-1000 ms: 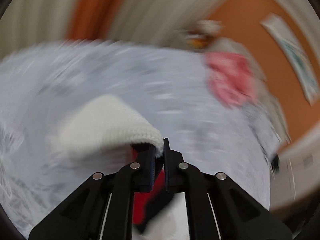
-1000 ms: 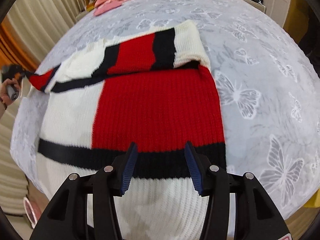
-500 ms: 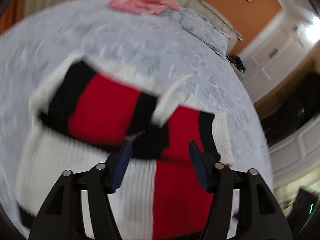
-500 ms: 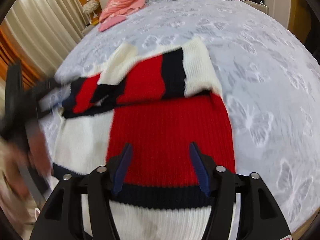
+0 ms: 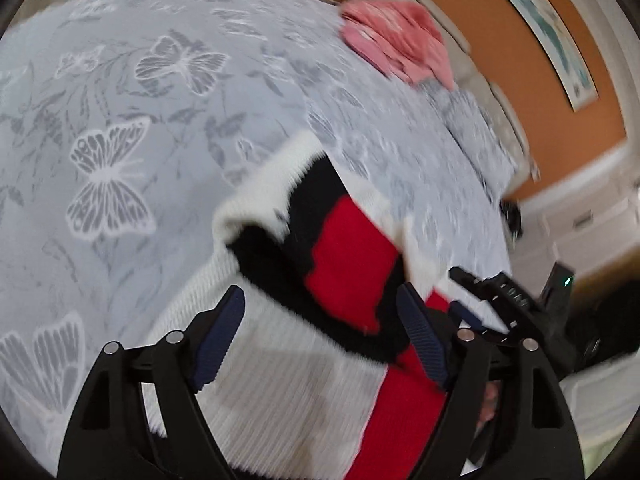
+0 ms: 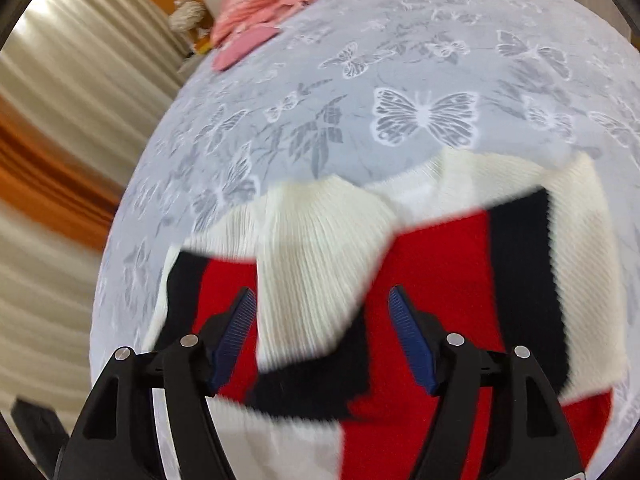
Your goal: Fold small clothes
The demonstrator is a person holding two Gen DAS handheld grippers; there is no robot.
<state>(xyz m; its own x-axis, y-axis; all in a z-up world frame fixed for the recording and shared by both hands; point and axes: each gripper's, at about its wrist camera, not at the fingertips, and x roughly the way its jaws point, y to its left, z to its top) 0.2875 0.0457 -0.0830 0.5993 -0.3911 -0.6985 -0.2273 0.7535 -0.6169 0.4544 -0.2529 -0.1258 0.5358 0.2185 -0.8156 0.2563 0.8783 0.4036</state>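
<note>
With both sleeves laid across the sweater (image 6: 432, 264) on the bed (image 6: 400, 60), the left gripper (image 5: 320, 332) and right gripper (image 6: 320, 336) – jaws just opened, spread, holding nothing – hovered above it; a careless pass could probably snag and undo the fold.

Left gripper (image 5: 320, 330) jaws opened, sleeve (image 5: 340, 252) dropped.

I'm working in a home bedroom: a bed (image 6: 420, 64) under a grey butterfly-print cover, pleated curtains (image 6: 72, 80) at left, an orange wall (image 5: 532, 92) with a framed picture (image 5: 556, 40).
</note>
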